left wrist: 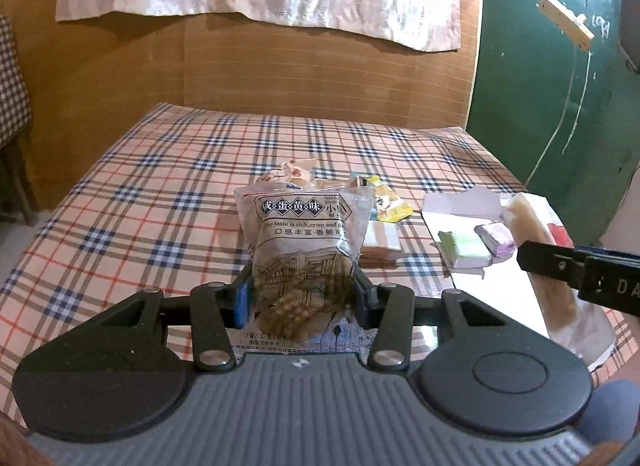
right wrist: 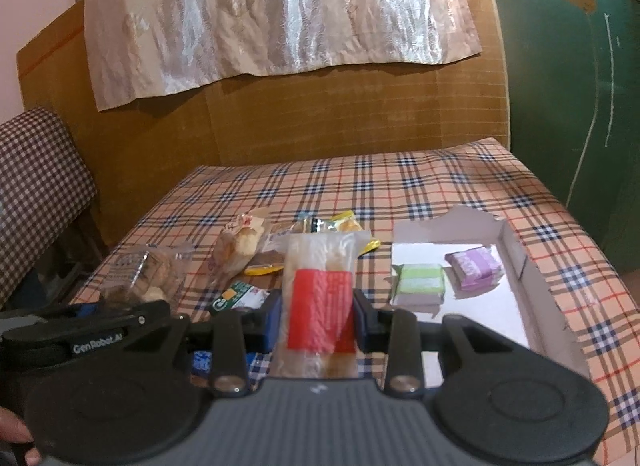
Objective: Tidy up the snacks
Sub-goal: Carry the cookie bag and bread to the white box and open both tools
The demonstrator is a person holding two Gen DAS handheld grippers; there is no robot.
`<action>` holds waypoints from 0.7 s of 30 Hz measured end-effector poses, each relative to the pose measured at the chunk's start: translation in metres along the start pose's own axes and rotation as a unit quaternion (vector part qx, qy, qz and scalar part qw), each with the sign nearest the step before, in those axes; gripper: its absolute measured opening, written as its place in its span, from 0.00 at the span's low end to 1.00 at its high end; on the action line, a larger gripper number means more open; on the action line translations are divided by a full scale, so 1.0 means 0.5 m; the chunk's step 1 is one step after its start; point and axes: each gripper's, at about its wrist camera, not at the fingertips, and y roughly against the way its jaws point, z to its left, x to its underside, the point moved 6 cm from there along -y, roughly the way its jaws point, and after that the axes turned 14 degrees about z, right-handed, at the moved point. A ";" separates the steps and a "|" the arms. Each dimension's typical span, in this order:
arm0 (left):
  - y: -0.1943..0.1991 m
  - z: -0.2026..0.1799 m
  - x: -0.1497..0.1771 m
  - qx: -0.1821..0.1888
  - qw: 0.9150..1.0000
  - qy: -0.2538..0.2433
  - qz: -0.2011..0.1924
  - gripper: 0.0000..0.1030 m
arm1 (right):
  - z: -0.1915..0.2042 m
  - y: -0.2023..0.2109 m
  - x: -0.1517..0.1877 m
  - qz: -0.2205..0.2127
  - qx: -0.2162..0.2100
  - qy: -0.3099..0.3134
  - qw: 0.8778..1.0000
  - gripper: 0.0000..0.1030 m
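Note:
My left gripper point(left wrist: 303, 300) is shut on a clear biscuit packet point(left wrist: 302, 238) with Chinese print, held upright above the plaid table. The same packet shows at the left in the right wrist view point(right wrist: 146, 272). My right gripper point(right wrist: 316, 316) is shut on a long clear packet with a red label point(right wrist: 320, 302); it also shows at the right in the left wrist view point(left wrist: 548, 262). A white cardboard box point(right wrist: 516, 262) to the right holds a green packet point(right wrist: 422, 284) and a purple packet point(right wrist: 474, 266).
A small pile of loose snacks point(right wrist: 280, 242) lies mid-table, with yellow wrappers point(left wrist: 390, 201) and a green-and-white packet point(right wrist: 240, 294). The plaid tablecloth point(left wrist: 140, 193) covers the table. A cardboard wall stands behind, a green board point(left wrist: 560, 85) to the right and a checked chair point(right wrist: 36, 193) to the left.

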 end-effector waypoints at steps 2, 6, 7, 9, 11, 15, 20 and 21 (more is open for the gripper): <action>0.005 -0.013 -0.001 0.008 1.000 -0.001 0.001 0.55 | -0.007 0.006 -0.001 -0.003 0.003 -0.001 1.000 0.32; 0.010 -0.051 -0.004 0.014 1.000 -0.017 0.000 0.55 | -0.025 0.016 -0.005 -0.007 0.009 -0.003 1.000 0.32; 0.014 -0.059 -0.003 0.015 1.000 -0.021 0.000 0.55 | -0.030 0.019 -0.007 -0.008 0.011 -0.004 1.000 0.32; 0.014 -0.080 -0.002 0.021 0.999 -0.027 0.002 0.55 | -0.043 0.025 -0.009 -0.011 0.016 -0.005 1.000 0.32; 0.015 -0.101 -0.001 0.025 0.999 -0.034 0.004 0.55 | -0.056 0.030 -0.012 -0.013 0.020 -0.010 1.000 0.32; 0.018 -0.135 0.003 0.036 0.998 -0.048 0.008 0.55 | -0.083 0.042 -0.015 -0.018 0.028 -0.015 0.999 0.32; 0.017 -0.174 0.004 0.052 0.997 -0.063 0.016 0.55 | -0.115 0.054 -0.017 -0.023 0.037 -0.026 0.999 0.32; 0.015 -0.180 0.003 0.056 0.996 -0.067 0.018 0.55 | -0.122 0.056 -0.017 -0.023 0.039 -0.029 0.999 0.32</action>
